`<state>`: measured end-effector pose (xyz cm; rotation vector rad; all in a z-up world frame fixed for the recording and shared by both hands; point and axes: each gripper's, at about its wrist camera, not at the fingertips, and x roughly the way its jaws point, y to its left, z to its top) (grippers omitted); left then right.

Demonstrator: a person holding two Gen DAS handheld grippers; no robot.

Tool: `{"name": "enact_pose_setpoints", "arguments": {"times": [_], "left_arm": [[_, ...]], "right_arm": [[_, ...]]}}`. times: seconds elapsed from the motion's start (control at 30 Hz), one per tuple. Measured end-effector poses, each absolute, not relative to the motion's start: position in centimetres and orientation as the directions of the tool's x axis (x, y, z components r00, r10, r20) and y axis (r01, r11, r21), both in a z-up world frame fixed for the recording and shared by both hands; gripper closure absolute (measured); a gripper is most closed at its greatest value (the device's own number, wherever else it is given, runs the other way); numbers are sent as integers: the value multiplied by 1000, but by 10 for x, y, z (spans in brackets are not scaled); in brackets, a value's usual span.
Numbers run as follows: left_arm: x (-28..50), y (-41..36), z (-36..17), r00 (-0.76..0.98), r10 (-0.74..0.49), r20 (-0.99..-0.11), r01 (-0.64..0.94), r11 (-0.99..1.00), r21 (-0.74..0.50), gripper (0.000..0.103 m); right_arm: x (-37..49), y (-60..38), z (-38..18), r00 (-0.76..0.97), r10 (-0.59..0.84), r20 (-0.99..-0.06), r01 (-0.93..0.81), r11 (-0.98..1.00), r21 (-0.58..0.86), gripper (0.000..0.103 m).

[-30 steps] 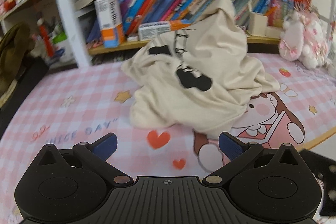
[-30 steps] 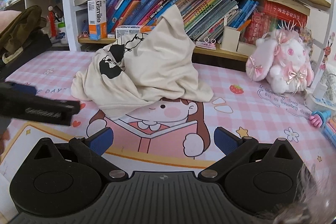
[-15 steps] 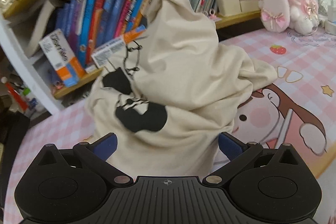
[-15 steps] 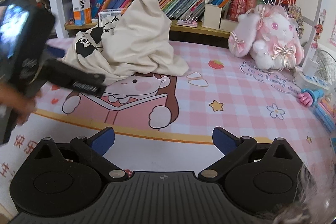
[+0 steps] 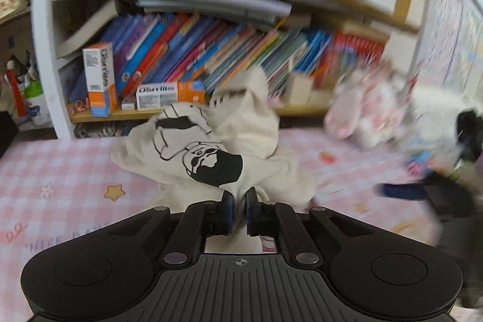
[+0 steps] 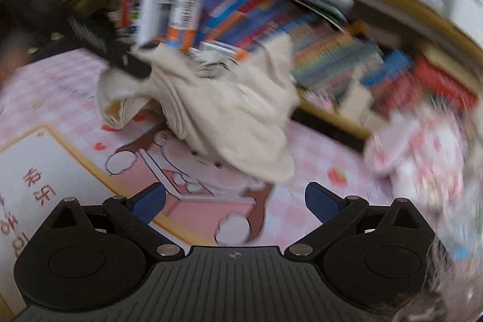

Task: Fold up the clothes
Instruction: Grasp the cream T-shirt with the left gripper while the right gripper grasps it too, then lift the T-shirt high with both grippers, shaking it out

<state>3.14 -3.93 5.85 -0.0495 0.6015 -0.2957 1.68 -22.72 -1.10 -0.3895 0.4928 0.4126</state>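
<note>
Cream cotton T-shirt with a black printed figure (image 5: 211, 153), crumpled on the pink checked cartoon mat (image 5: 60, 171), pinched at its near edge by the left gripper (image 5: 239, 210), jaws narrow on the cloth. Right gripper (image 6: 235, 201) spread wide, empty, well short of the cloth. Risk: thin bite slipping, or bunched layers lifting together. Behind, blurred bookshelf of colourful books (image 5: 211, 56); plush rabbit (image 6: 422, 147) alongside.

blurred: plush toy (image 5: 362, 116), upper shelf items | hidden: shirt (image 5: 229, 147) fold between left tongs (image 5: 238, 208)
</note>
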Motion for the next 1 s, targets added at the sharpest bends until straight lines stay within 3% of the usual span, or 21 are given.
{"name": "enact_pose_setpoints", "arguments": {"times": [0.23,0.27,0.3,0.33,0.37,0.4,0.47,0.6,0.8,1.0], "left_arm": [[-8,-28,70,786,-323,-527,227,944,-240,96],[-11,-26,67,786,-308,-536,213,949,-232,92],[-11,-25,61,782,-275,-559,186,959,-211,88],[-11,-24,53,771,-231,-593,154,972,-179,83],[-11,-25,44,757,-184,-627,121,983,-141,68],[-11,-25,37,744,-144,-652,97,989,-108,49],[-19,-29,21,737,-93,-670,81,995,-50,32],[-25,-55,-7,710,-86,-699,145,989,26,28],[-20,-121,-39,737,-11,-676,247,935,255,21],[8,-153,-61,801,162,-577,109,908,406,21]], "right_arm": [[29,-181,-38,779,350,-520,-592,683,-427,3],[30,-175,-44,774,351,-527,-605,656,-452,10],[31,-171,-50,768,355,-533,-619,626,-475,41],[32,-171,-53,759,360,-542,-634,599,-489,64],[35,-173,-52,748,356,-560,-645,591,-485,99],[41,-180,-47,735,359,-575,-651,611,-450,97],[45,-198,-24,729,394,-560,-649,658,-382,97],[44,-222,23,739,447,-504,-642,695,-324,97],[36,-240,74,742,501,-445,-635,737,-230,98],[29,-250,103,758,500,-419,-619,753,-223,98]]}}
